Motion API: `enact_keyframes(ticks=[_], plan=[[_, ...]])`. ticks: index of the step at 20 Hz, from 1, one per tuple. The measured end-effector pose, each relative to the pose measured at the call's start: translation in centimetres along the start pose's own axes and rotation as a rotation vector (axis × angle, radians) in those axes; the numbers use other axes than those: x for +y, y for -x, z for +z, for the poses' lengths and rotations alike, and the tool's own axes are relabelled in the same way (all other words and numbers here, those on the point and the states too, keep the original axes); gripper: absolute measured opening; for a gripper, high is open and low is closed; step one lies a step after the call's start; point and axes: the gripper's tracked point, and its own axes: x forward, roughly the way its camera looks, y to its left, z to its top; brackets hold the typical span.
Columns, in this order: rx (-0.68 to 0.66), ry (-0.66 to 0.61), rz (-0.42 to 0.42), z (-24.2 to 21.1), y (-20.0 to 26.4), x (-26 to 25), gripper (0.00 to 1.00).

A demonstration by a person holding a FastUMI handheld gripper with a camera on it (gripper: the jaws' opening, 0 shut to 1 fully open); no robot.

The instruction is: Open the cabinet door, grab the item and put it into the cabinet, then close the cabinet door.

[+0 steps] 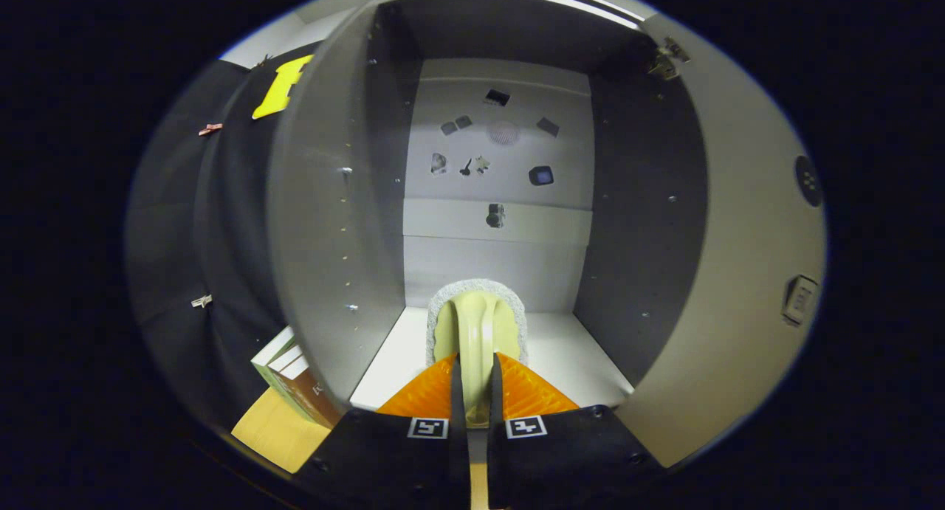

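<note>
Brush (478, 325), pinched by its handle in the tool (477, 392), is held over the cabinet floor (568, 362)'s front edge; lowering and release are called for next.

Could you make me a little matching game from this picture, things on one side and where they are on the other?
Things:
1. brush
2. books
3. cabinet door
4. stickers

Places or states:
A. swung open, beside the fingers
B. on the cabinet's back wall
C. handle clamped between the gripper fingers
D. outside the cabinet, by its side panel

Pairs: 1-C, 2-D, 3-A, 4-B
</note>
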Motion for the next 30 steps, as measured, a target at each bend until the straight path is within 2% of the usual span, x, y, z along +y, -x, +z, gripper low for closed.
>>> enact_keyframes(ticks=[6,9,15,20,23,25,30], plan=[[0.133,-0.049,-0.017,-2.7,-8.3,-1.6,0.13],[0.205,-0.077,-0.024,-4.0,-9.8,-2.2,0.13],[0.173,-0.116,-0.003,-3.3,-11.6,-2.3,0.23],[0.165,-0.103,0.021,-3.3,-11.6,-1.5,0.25],[0.146,-0.102,0.041,-2.2,-10.0,-1.0,0.26],[0.087,-0.073,0.04,-0.5,-8.6,-0.9,0.49],[-0.054,-0.062,0.06,3.8,-1.3,0.4,0.49]])
